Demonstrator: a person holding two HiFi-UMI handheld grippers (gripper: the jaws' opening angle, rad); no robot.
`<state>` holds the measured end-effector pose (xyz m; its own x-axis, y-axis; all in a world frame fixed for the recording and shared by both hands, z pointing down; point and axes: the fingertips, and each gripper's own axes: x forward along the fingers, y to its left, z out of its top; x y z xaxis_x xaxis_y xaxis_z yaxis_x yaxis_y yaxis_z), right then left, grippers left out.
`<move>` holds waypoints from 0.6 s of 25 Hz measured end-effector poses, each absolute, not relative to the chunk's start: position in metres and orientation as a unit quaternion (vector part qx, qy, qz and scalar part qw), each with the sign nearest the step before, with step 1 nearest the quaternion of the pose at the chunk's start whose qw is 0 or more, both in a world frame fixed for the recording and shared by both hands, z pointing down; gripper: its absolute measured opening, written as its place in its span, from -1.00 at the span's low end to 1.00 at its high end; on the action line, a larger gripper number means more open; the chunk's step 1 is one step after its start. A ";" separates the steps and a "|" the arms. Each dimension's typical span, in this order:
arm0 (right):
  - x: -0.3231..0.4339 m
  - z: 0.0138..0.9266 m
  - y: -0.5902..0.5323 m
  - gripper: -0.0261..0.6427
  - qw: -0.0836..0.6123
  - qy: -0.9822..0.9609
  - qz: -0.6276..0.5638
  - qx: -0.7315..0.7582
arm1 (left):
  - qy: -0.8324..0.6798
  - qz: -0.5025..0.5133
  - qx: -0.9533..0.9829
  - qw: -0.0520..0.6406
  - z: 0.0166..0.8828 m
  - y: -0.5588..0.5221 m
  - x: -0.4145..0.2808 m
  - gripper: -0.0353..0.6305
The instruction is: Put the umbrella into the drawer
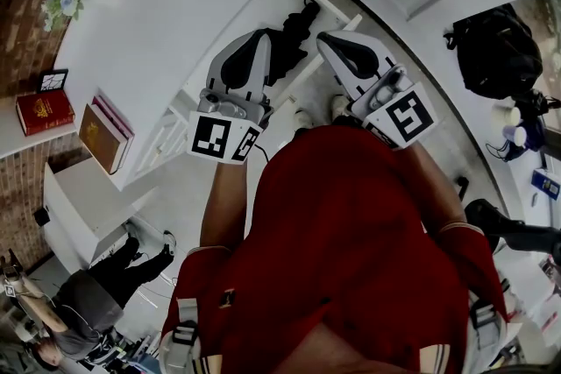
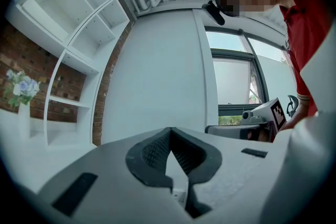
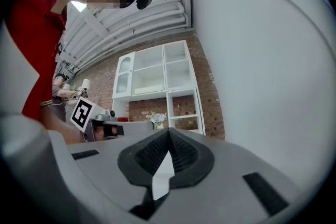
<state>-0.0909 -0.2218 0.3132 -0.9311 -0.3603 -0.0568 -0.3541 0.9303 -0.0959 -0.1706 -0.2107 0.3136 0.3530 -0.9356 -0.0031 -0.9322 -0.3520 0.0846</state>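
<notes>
Brick wall and white shelving fill the left of the head view, and a white cabinet [image 1: 166,22] slants across the upper middle. Its drawer [image 1: 326,3] stands pulled out toward the person, at upper centre.

Both grippers are held level, side by side, with their tips over the drawer's near part. The left gripper [image 1: 260,38] has its jaws pressed together with nothing between them. The right gripper [image 1: 330,41] is the same, closed and empty, as each gripper view shows.

The umbrella [image 1: 294,35], black and folded, appears to lie already inside the drawer. Its long axis runs from upper right to lower left of the frame. It sits between the two gripper tips and partly behind the left one, so the left hand is nearer.

I judge that what remains is closing the drawer, which means pushing its front away from the person toward the cabinet.
</notes>
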 end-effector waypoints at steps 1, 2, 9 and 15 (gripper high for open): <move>-0.090 0.313 -0.221 -0.93 0.037 0.982 -0.041 -0.182 | -0.568 -0.026 0.822 0.034 0.314 -0.210 -0.170 -0.88; -0.090 0.313 -0.220 -0.93 0.038 0.982 -0.041 -0.182 | -0.569 -0.026 0.822 0.033 0.314 -0.209 -0.170 -0.88; -0.085 0.313 -0.218 -0.93 0.041 0.981 -0.043 -0.182 | -0.567 -0.027 0.822 0.034 0.314 -0.207 -0.166 -0.88; -0.080 0.314 -0.219 -0.93 0.042 0.981 -0.043 -0.187 | -0.567 -0.026 0.823 0.037 0.316 -0.207 -0.164 -0.88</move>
